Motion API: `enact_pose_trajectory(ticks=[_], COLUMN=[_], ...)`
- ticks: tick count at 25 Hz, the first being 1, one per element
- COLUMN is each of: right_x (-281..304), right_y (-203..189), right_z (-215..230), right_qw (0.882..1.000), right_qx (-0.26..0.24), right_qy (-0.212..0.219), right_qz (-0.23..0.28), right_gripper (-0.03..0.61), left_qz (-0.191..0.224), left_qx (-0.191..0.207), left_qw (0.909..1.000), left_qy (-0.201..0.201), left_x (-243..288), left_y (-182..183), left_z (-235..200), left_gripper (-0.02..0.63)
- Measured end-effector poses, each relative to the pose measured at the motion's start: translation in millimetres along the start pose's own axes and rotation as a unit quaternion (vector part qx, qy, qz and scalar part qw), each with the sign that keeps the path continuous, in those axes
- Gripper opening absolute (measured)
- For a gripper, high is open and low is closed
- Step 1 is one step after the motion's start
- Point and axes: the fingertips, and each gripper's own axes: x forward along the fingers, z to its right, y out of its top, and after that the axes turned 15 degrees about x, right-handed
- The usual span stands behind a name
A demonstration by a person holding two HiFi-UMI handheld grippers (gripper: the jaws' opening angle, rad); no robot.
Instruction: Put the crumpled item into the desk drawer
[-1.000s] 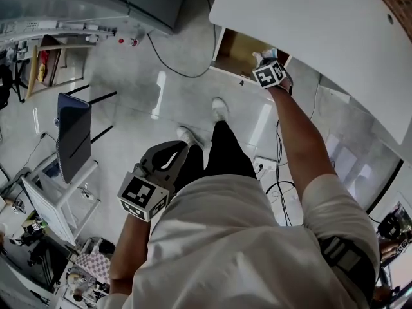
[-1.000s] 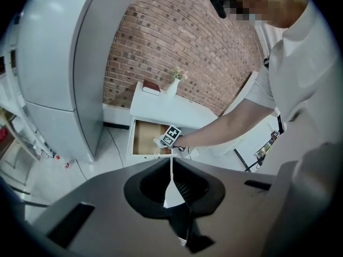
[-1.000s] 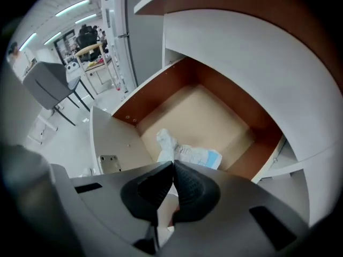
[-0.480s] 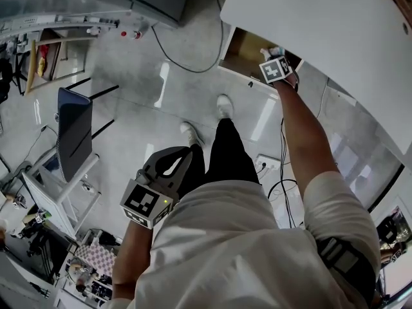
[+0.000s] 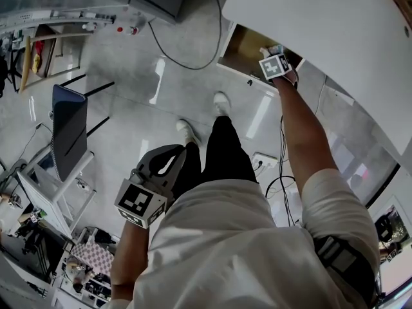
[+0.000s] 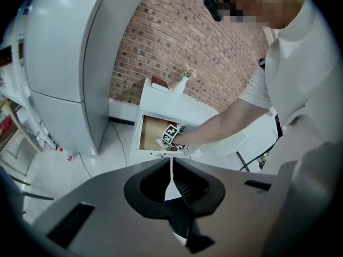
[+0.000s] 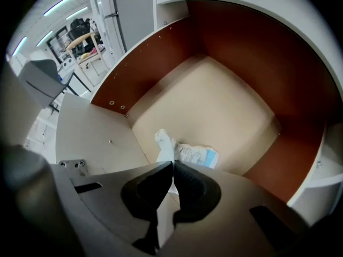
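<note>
Crumpled white wrapper with a blue edge: pinched at its near end between the tips of the right gripper, the rest sticking out past the jaws over the pale bottom board of the open wooden desk drawer. Cannot tell whether the wrapper touches the board. It sits toward the drawer's near left corner, close to the white front panel. Reddish-brown drawer walls on three sides.

Head view: right arm stretched forward and down, right gripper reaching into the drawer, which stands pulled out from under the white desk top. Left gripper held low beside the person's left thigh, well apart from the desk, above the glossy grey floor.

Left gripper view: left gripper clenched, jaws pressed together with only a thin slit between them, nothing gripped. Beyond it, the drawer open below the desk top, red brick wall behind.
</note>
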Motion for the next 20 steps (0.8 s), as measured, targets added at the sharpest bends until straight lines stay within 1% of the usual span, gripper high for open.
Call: enact_pose_trajectory(ticks=[4, 9, 16, 18, 20], right_x=[-7, -29, -86, -105, -126], right_y=[-4, -9, -25, -24, -33], right_z=[-7, -15, -26, -33, -41], right_qw=[1.0, 1.0, 0.999, 0.998, 0.997], right_qx=[0.001, 0.0, 0.015, 0.02, 0.027], right_qy=[0.011, 0.018, 0.014, 0.026, 0.034], right_qz=[-0.002, 0.012, 0.035, 0.054, 0.06], right_gripper=[0.067, 0.067, 0.057, 0.051, 0.044], left_qz=[0.005, 0.017, 0.039, 0.049, 0.059], left_qx=[-0.002, 0.013, 0.04, 0.051, 0.061], left_qw=[1.0, 0.9998, 0.9984, 0.9974, 0.9963], left_qy=[0.0, -0.002, -0.01, -0.013, -0.017], left_x=[-5, -17, -40, -48, -59], left_y=[-3, 0, 5, 11, 15], left_z=[1, 10, 26, 31, 39], left_gripper=[0.032, 0.031, 0.031, 0.031, 0.032])
